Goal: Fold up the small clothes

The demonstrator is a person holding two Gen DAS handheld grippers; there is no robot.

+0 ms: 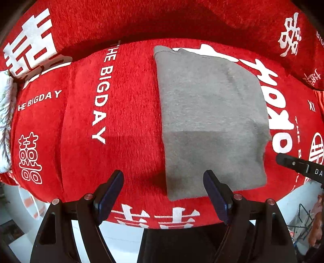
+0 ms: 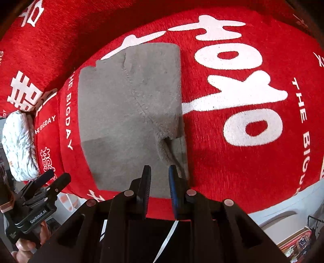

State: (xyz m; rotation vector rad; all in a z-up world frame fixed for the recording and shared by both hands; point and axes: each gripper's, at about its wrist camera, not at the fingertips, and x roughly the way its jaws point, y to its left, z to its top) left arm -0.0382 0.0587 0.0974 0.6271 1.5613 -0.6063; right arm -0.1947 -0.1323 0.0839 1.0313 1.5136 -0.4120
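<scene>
A small grey garment (image 1: pixel 212 121) lies folded into a rough rectangle on a red sofa cover (image 1: pixel 125 113) with white lettering. My left gripper (image 1: pixel 164 178) is open and empty, hovering over the garment's near left corner. In the right wrist view the garment (image 2: pixel 129 113) has a bunched fold along its right edge. My right gripper (image 2: pixel 160 172) is partly open with nothing between its fingers, just above the garment's near edge by that fold. The right gripper's tip (image 1: pixel 293 163) also shows at the right edge of the left wrist view.
A white patterned pillow (image 2: pixel 19 141) sits at the sofa's left end. The sofa backrest (image 1: pixel 162 18) rises behind the garment. The left gripper's body and the hand holding it (image 2: pixel 36 208) show at lower left of the right wrist view. White floor lies below the seat's front edge.
</scene>
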